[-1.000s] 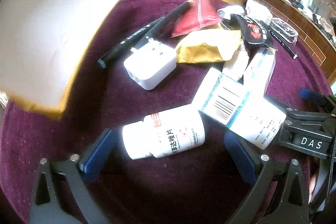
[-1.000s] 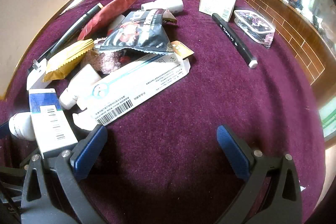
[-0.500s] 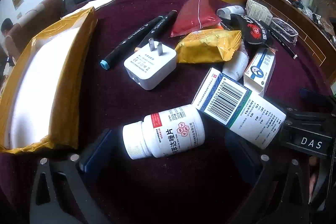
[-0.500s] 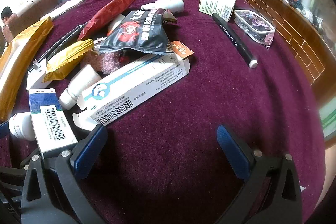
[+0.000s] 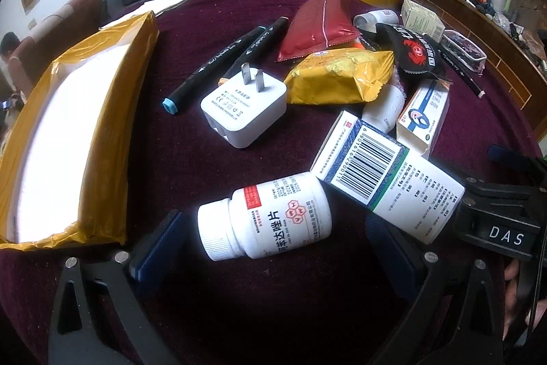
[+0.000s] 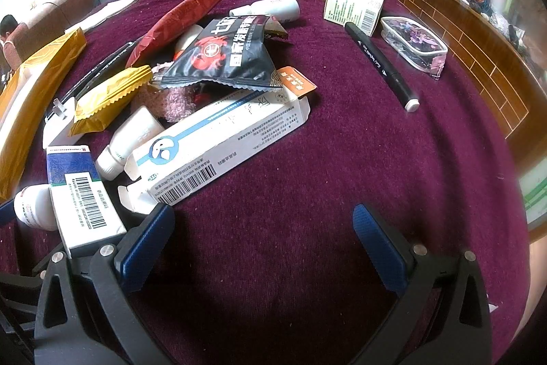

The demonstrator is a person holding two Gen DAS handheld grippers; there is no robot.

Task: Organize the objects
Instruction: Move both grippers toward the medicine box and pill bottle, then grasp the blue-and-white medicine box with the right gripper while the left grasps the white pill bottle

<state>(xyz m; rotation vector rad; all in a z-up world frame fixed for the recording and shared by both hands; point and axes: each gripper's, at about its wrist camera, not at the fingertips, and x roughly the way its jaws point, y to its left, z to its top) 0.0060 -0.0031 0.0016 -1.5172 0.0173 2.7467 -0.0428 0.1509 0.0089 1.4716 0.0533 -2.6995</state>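
Burgundy velvet tablecloth (image 6: 307,194), covering the whole table and carrying the clutter to be sorted.

Foam box wrapped in yellow tape (image 5: 65,139), open side up, at the left edge; largest item, probably the bin for the loose goods.

Long white ointment carton (image 6: 218,139), end flap open, leaning on the central heap under a black crab-print snack bag (image 6: 225,57).

Blue-and-white medicine carton (image 5: 386,180), barcode up, one corner touching the bottle.

White pill bottle (image 5: 266,221), on its side, cap to the left, lying between the left gripper's blue pads.

White plug adapter (image 5: 242,108), prongs up, just beside two black markers (image 5: 225,60).

Left gripper (image 5: 273,248): jaws wide, straddling the bottle without touching it.

Right gripper (image 6: 259,242): jaws wide, nothing held, over bare cloth just beside the ointment carton.

Risk: the bottle is round and smooth, so a closing squeeze off its middle may roll or squirt it out; the near right pad sits close under the medicine carton and may nudge it or clamp it along with the bottle.

Change: a second ago the yellow box was a blur swinging through the air at upper left; now it rests on the cloth. Both grippers and the bottle are unchanged.
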